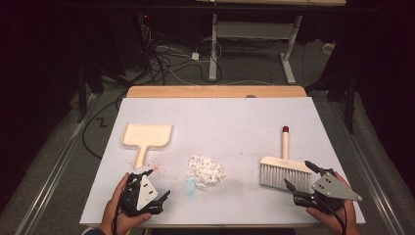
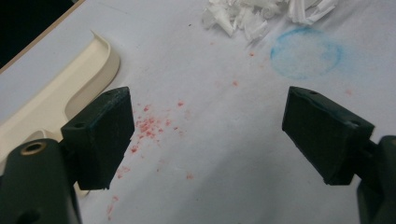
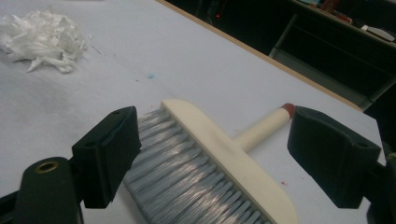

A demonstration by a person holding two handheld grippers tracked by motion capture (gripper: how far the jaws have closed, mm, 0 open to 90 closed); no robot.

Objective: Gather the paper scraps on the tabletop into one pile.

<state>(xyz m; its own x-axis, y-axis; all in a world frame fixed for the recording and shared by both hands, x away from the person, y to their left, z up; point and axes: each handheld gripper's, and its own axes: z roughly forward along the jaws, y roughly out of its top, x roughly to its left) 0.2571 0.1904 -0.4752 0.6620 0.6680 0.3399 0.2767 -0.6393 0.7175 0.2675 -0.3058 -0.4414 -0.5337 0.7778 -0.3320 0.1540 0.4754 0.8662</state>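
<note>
Reach step, nothing held yet. My right gripper (image 1: 310, 177) hovers with jaws spread wide over the brush (image 1: 285, 169), cream back, grey bristles, lying flat at the table's right. My left gripper (image 1: 148, 186), also spread, sits near the dustpan (image 1: 147, 136). Paper scraps (image 1: 206, 170) lie piled between them. Next: descend, clamp the handle.

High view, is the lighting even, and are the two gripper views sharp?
High view: table brightly lit, surroundings dark. Left gripper view: jaws slightly soft, red specks clear. Right gripper view: brush bristles show glare, paper scraps overexposed.
</note>
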